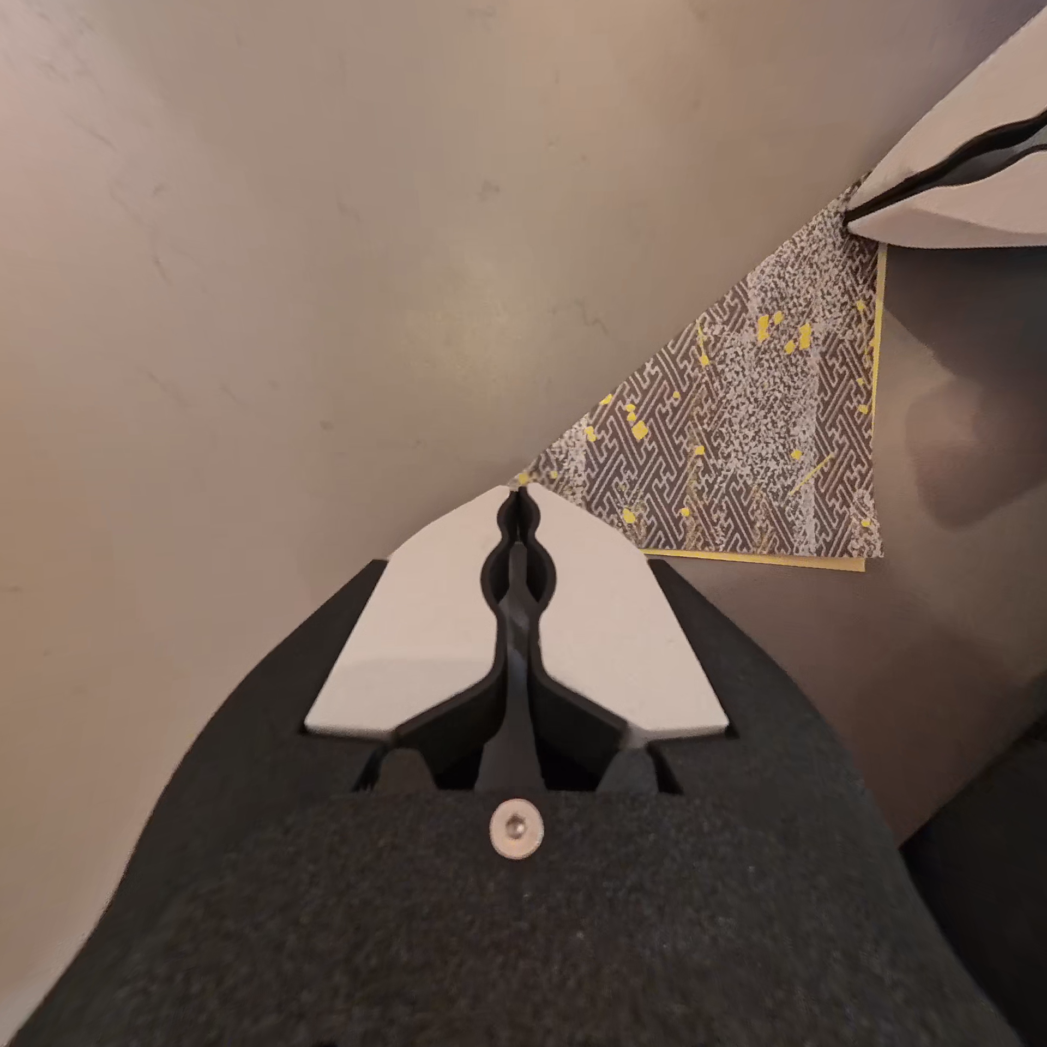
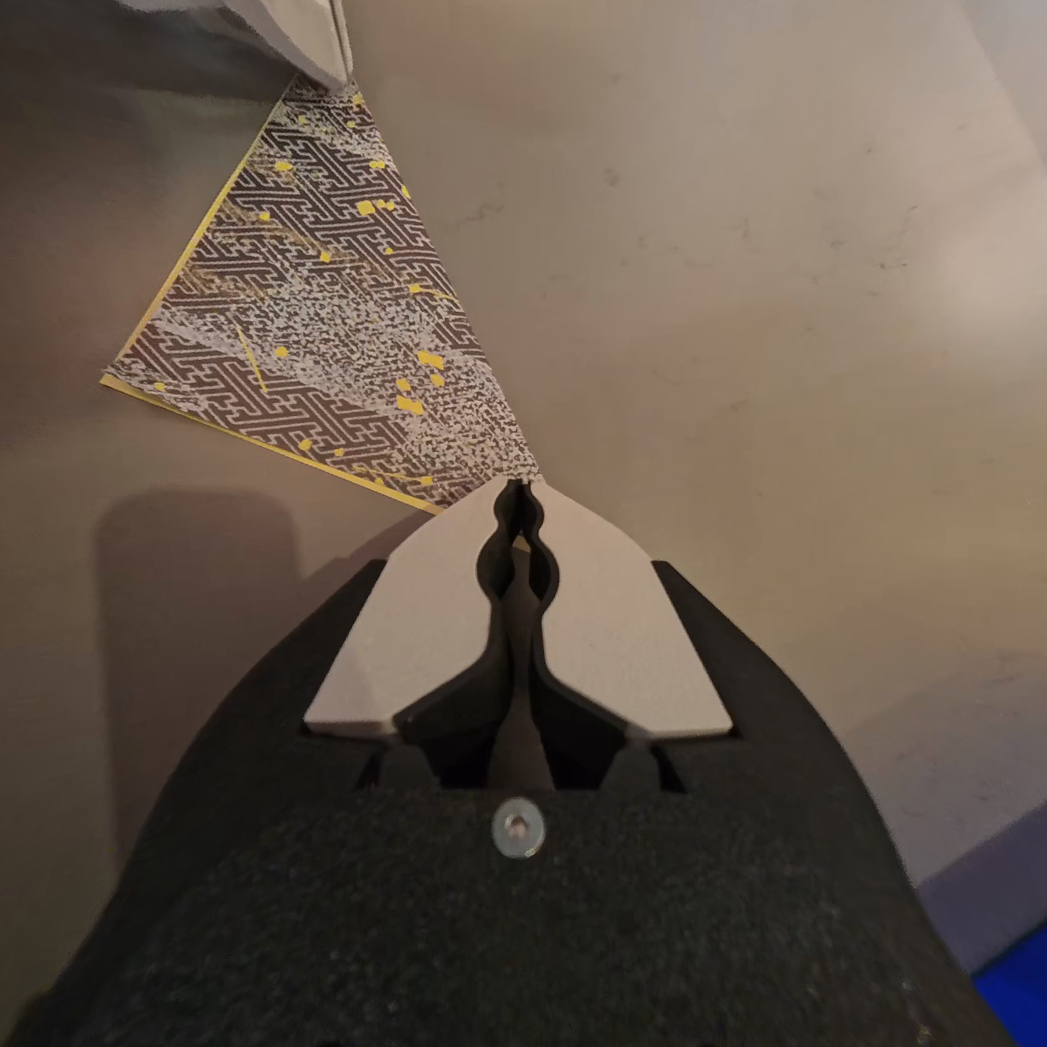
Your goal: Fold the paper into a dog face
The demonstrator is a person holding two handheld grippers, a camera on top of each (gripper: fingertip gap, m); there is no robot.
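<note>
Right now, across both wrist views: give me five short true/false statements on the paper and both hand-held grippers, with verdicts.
1. The paper is folded into a triangle. True.
2. The left hand-held gripper is wide open and well away from the paper. False: its jaws are closed, at one sharp corner of the paper.
3. The right hand-held gripper is closed at a corner of the triangle. True.
4. The paper is plain white on both sides. False: the top is dark with a pale maze pattern and yellow flecks; a yellow edge peeks out below.
5. The paper is crumpled into a ball on the table. False: it lies flat.
</note>
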